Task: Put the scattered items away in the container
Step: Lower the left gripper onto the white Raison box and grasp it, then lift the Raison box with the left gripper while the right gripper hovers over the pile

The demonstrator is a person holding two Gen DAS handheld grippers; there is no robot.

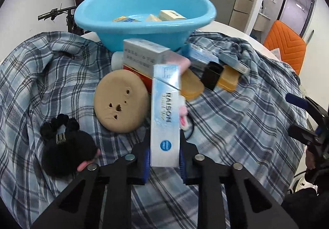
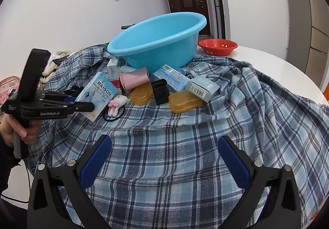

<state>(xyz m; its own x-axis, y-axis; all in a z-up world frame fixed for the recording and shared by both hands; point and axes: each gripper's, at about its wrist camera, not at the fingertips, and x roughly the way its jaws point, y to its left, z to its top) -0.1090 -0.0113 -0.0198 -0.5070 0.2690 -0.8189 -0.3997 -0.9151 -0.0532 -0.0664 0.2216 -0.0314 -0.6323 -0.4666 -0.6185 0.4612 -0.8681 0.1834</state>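
A white round table (image 2: pixel 287 68) carries a rumpled blue plaid cloth (image 2: pixel 174 136), and on the cloth's far side sits the big light-blue basin (image 1: pixel 144 13), with a few small boxes already lying in its bottom. A red perforated bowl (image 2: pixel 217 46) stands on the bare tabletop behind it. Just in front of the basin lies a heap of scattered items: a tan round disc (image 1: pixel 121 103) leaning against stacked boxes, a black fluffy hair tie (image 1: pixel 65 146) well to its left, two amber soap cases (image 2: pixel 185 101), a pink cup (image 2: pixel 134 80) on its side, a black open box (image 2: pixel 160 91), and a small pink plush bunny (image 2: pixel 116 104). The left gripper (image 1: pixel 164 157) is clamped on the lower end of the pale-blue RAISON box (image 1: pixel 164 117), tilted above the cloth near the heap. The right gripper (image 2: pixel 164 159) hovers over bare cloth with its blue pads spread wide, empty
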